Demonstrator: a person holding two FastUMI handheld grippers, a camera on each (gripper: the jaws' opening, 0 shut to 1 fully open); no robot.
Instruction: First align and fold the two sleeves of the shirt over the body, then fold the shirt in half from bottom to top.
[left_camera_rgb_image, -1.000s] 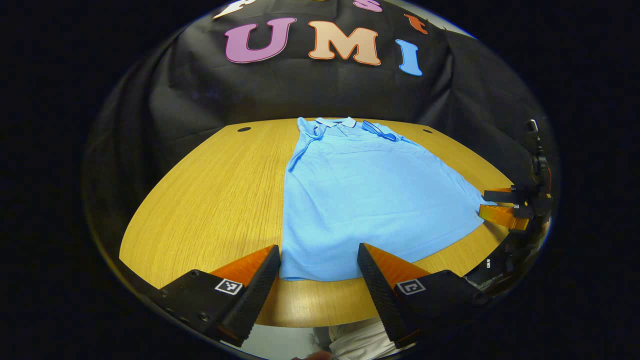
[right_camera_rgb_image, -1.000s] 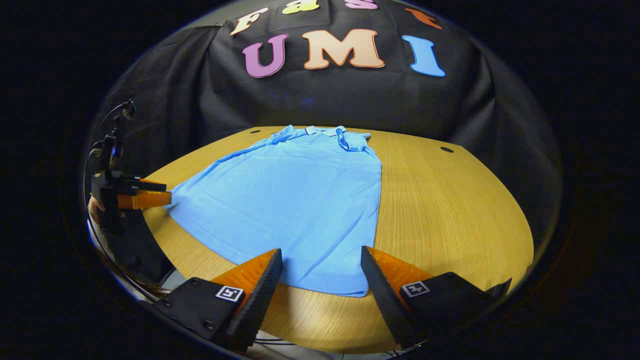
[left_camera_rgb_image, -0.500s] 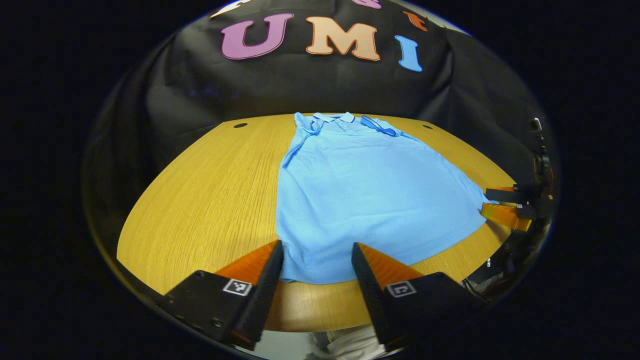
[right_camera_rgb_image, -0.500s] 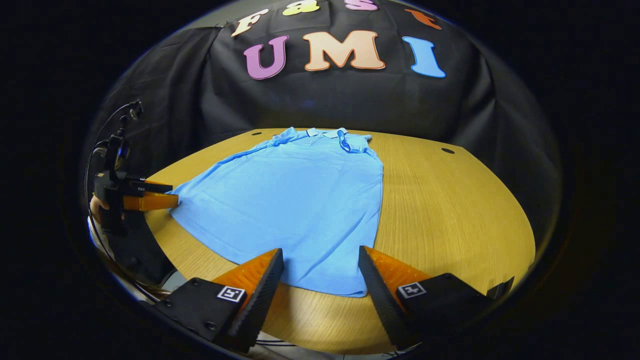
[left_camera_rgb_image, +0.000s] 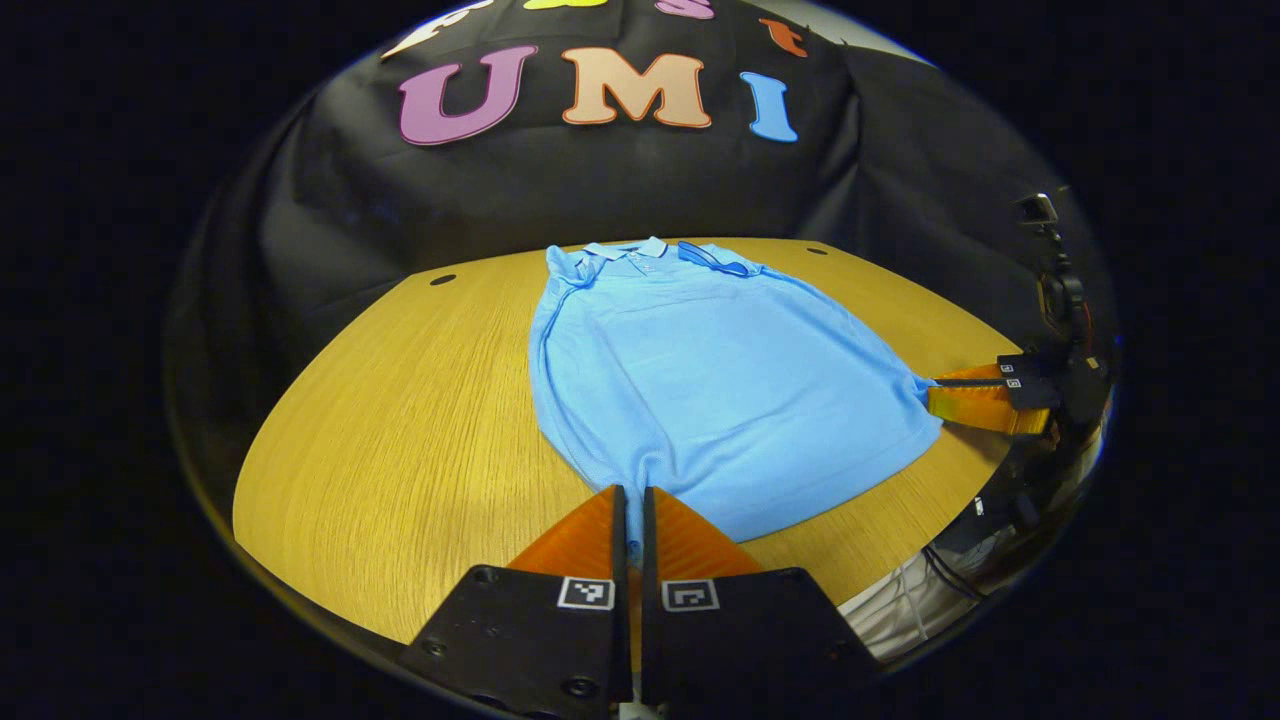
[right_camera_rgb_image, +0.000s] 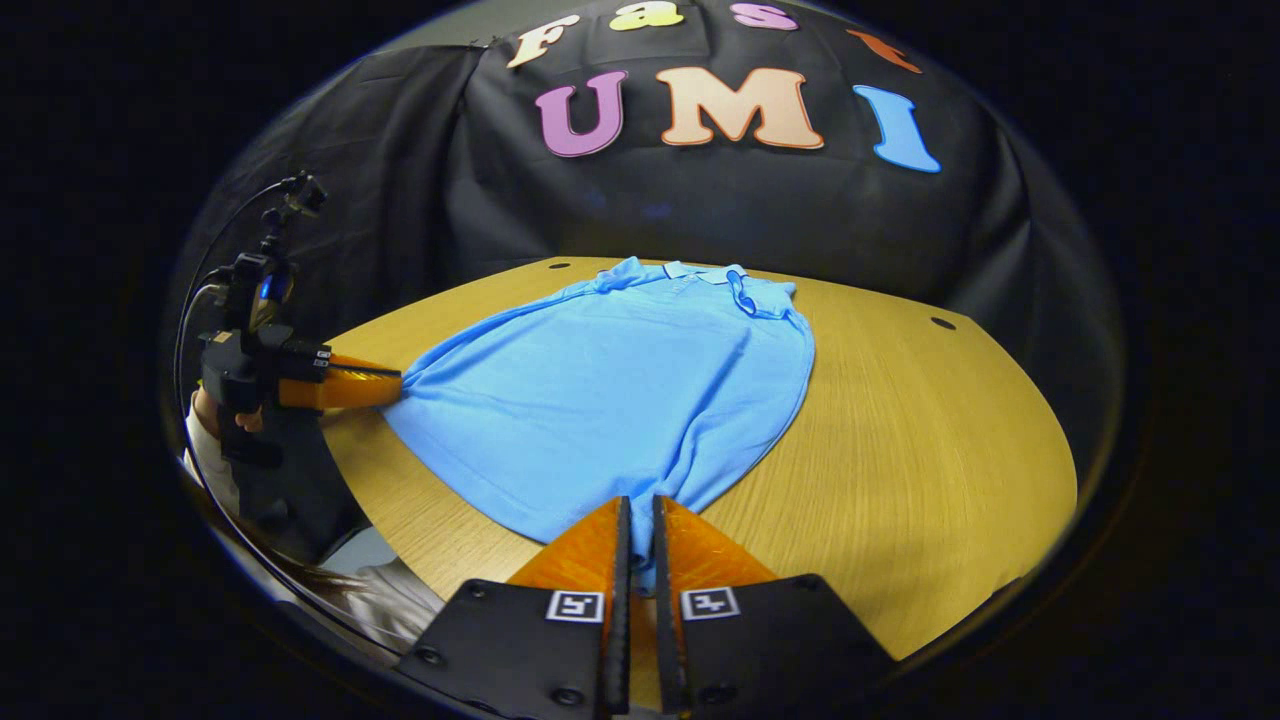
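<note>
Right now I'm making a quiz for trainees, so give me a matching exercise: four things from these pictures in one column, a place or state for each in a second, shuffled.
Things:
1. left hand-held gripper
2. right hand-held gripper
3. collar
4. table

Places or states:
A. at the shirt's far end, near the booth wall
B. shut on the hem's right corner
C. bare wood beside the shirt
D. shut on the hem's left corner

Pairs: 1-D, 2-B, 3-A, 4-C

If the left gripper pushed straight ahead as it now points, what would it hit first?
The left gripper, shut on the blue shirt's hem, would likely plough into that shirt's body first.
</note>
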